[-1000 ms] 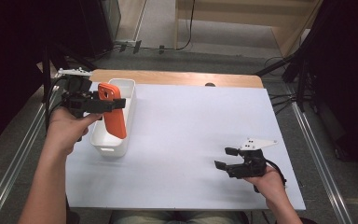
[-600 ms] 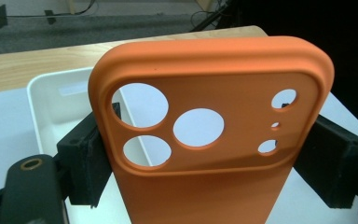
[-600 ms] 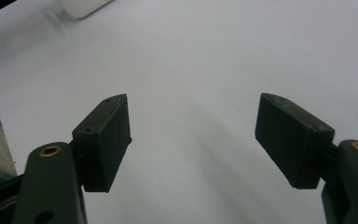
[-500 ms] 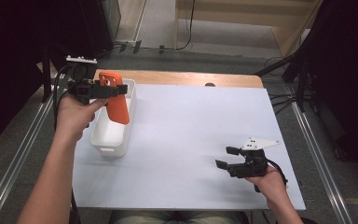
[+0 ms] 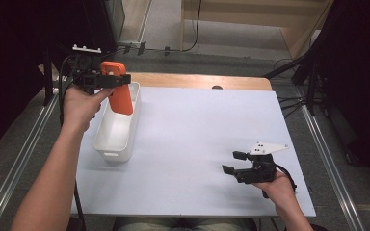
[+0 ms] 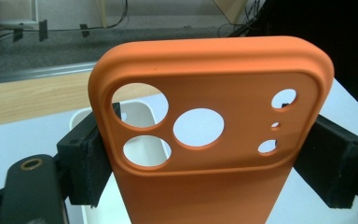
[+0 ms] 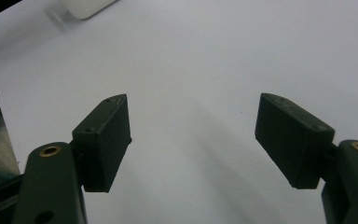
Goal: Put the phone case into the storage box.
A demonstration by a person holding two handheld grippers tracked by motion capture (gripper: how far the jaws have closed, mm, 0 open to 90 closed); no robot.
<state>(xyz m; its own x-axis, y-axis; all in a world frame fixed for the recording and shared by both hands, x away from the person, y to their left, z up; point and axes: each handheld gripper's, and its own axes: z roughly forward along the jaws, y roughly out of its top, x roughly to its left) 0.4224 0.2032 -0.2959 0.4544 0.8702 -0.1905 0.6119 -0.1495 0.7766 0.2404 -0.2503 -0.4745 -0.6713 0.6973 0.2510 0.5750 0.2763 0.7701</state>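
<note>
Two grippers, one at each side of a white table (image 5: 188, 144).

Near, right: right gripper (image 5: 231, 162), held low in the person's right hand (image 5: 277, 185) by the table's near right corner. Jaws spread wide, nothing between them; in the right gripper view the gripper (image 7: 193, 135) has bare white tabletop (image 7: 205, 56) beneath the gap. Grey three-cornered plate (image 5: 269, 147) on top.

Mid, left: white bin (image 5: 118, 127), long and narrow, lying along the table's left edge. Its interior, where visible, looks bare. A corner of the bin (image 7: 86, 7) shows at the top of the right gripper view.

Far, left: left gripper (image 5: 118, 80), raised in the left hand (image 5: 79, 103) above the bin's far end. Jaws closed on an orange phone case (image 5: 118, 89), which hangs upright over the bin, clear of its walls. In the left gripper view the gripper (image 6: 205, 154) has a pad pressed to each long side of the case (image 6: 209, 177); round camera cut-outs pierce its upper part, and the bin (image 6: 135, 116) shows through them.

Beyond: wooden strip (image 5: 197, 81) along the table's far edge, then grey floor (image 5: 164, 29) with cables.
</note>
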